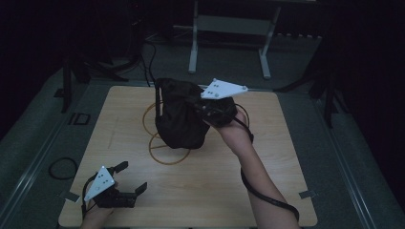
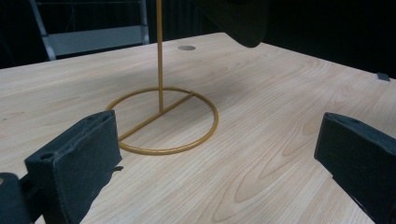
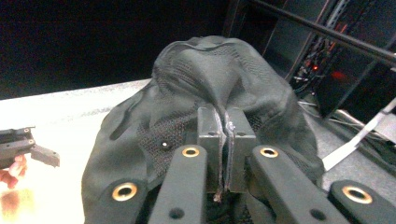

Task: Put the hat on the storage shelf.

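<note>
Black cap [image 1: 179,117] hangs limp over the middle of the table [image 1: 286,157] in the high view, pinched by the right gripper [image 1: 206,112] above a gold wire stand [image 1: 168,155]. It looks soft and light, so a fold of cloth makes a fair hold. The left gripper [image 1: 128,179] waits near the front left corner, jaws spread, nothing in them.

From the left gripper view, the stand [image 2: 161,107] rises from its ring base, with bare wood all round and the table's far edge well off; the dark shape above is probably the cap [image 2: 236,18].

Through the right gripper view, the jaws are clamped tight on a pleat of the cap [image 3: 210,79], mesh bunching beside them.
</note>
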Demonstrator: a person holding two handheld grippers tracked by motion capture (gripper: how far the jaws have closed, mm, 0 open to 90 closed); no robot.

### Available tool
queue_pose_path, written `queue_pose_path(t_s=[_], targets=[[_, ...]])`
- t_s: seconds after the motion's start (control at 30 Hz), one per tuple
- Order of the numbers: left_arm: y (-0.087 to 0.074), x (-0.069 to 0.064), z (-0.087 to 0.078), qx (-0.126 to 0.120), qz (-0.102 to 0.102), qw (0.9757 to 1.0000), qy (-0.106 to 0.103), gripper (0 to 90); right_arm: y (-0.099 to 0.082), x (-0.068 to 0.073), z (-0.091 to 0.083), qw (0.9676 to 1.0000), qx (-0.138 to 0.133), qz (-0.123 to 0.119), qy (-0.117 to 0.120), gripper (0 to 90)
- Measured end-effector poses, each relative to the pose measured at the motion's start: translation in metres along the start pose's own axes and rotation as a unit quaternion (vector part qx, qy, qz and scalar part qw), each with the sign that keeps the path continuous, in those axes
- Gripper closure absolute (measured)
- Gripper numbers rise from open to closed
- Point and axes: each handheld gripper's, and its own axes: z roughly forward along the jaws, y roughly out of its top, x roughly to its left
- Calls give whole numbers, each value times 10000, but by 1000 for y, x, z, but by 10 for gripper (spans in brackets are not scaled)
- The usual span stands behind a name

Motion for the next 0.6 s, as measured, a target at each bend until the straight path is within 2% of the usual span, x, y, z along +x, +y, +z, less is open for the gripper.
queue_pose_path(t_s=[0.13, 0.23, 0.3, 0.33, 0.6], targets=[[0, 0, -1, -58, 11, 10000, 14, 7, -2, 1, 17, 9998, 84, 69, 141, 874], [0, 2, -1, -89, -12, 10000, 22, 6, -5, 1, 28, 9995, 127, 231, 200, 873], [0, 4, -2, -93, -37, 9999, 36, 7, -6, 2, 31, 9994, 122, 259, 212, 873], [0, 4, -2, -91, -28, 9999, 48, 7, -8, 2, 38, 9990, 136, 340, 242, 872], [-2, 3, -2, -95, -29, 10000, 4, 7, -13, 1, 60, 9981, 278, 521, 172, 861]])
